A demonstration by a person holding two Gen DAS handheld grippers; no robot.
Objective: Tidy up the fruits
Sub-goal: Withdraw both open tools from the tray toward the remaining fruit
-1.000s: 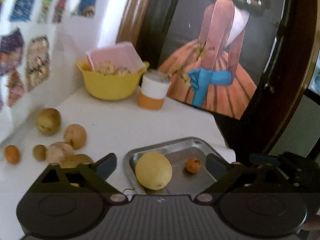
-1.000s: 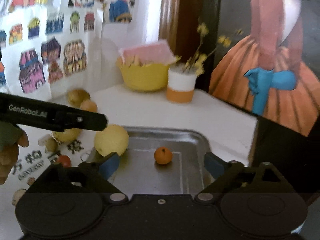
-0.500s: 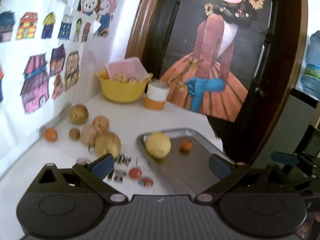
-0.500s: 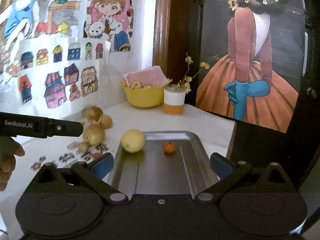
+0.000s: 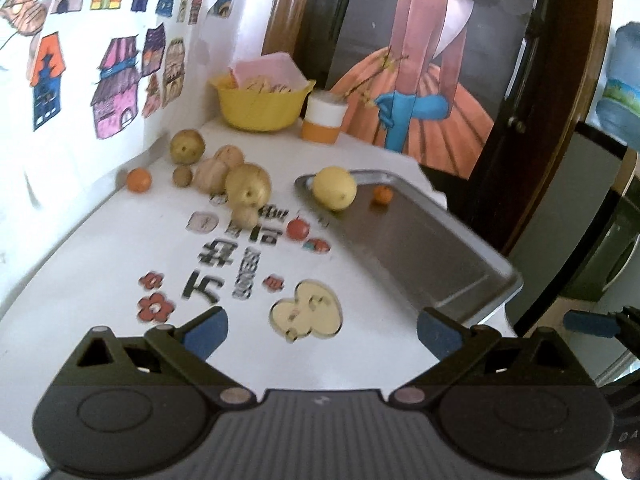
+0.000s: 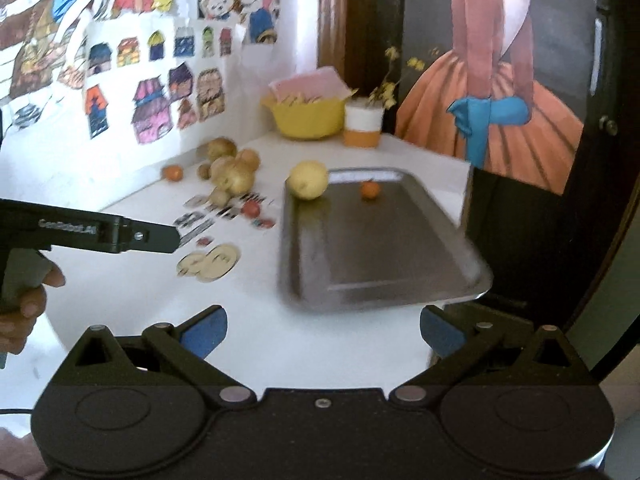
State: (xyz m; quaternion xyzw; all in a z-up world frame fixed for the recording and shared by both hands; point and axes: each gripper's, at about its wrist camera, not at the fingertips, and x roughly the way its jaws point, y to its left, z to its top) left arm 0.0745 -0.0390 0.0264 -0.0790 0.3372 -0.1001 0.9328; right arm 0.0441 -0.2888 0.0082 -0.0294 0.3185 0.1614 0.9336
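Observation:
A metal tray (image 5: 424,248) (image 6: 384,256) lies on the white table, holding a large yellow fruit (image 5: 334,188) (image 6: 309,179) and a small orange (image 5: 382,194) (image 6: 370,190) at its far end. Left of the tray lie several brown pears (image 5: 247,189) (image 6: 232,176), another small orange (image 5: 139,179) (image 6: 173,172) and a red fruit (image 5: 298,229) (image 6: 251,209). My left gripper (image 5: 320,334) is open and empty above the table's near part. My right gripper (image 6: 322,334) is open and empty, near the tray's front edge. The left gripper's body (image 6: 96,234) shows at the left of the right wrist view.
A yellow bowl (image 5: 262,106) (image 6: 308,116) and a white-and-orange cup (image 5: 325,122) (image 6: 362,126) stand at the back. Drawings cover the left wall. A dark door with a painted figure (image 5: 432,80) stands behind the table. The tray overhangs the table's right edge.
Both grippers have pulled back and up from the tray; the fruits now look smaller and farther. The yellow fruit and small orange stay in the tray.

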